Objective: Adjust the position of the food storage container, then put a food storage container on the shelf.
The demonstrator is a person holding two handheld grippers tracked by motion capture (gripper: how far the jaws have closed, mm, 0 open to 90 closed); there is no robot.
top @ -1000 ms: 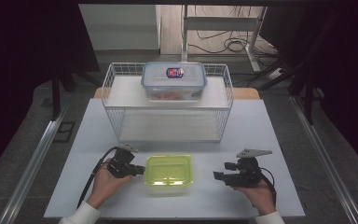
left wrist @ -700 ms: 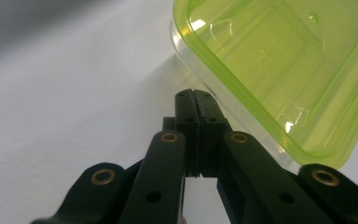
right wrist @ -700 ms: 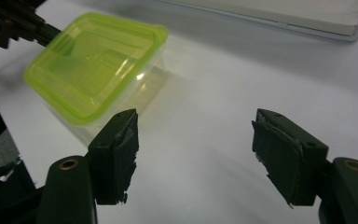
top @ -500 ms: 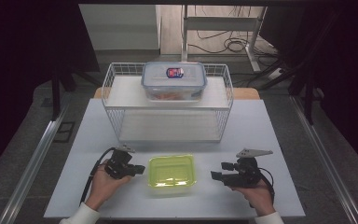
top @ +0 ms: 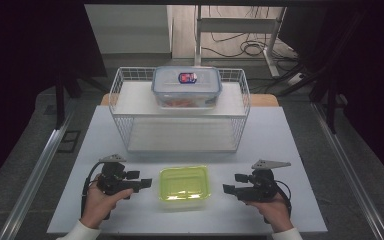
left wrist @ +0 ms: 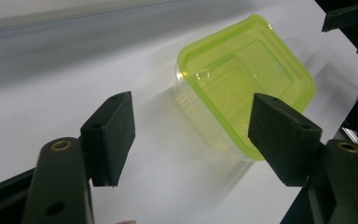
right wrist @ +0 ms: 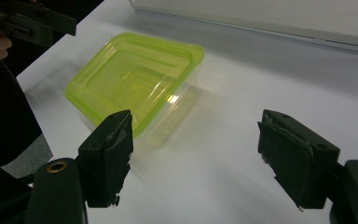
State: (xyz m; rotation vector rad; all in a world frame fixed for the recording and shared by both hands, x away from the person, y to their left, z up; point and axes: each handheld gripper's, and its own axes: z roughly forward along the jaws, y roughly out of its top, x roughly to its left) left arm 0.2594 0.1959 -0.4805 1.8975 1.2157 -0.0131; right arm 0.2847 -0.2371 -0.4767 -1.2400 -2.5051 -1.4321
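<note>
Box (top: 184,183) with green lid sits free near the counter's (top: 300,150) front edge. Left tongs (top: 141,183) have just opened off it, nothing between them; right tongs (top: 230,186) wide, empty; shelving on the rack (top: 130,100) probably remains

The high view looks forward and down over the whole table (top: 290,135), while both gripper views sit low and close, facing the green box (top: 184,183) from opposite sides.

White wire basket (top: 125,107) — clear lidded food box (top: 186,87) on its shelf — white table (top: 290,135)

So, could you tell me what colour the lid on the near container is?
Translucent yellow-green lid, clearest in the left gripper view.
</note>
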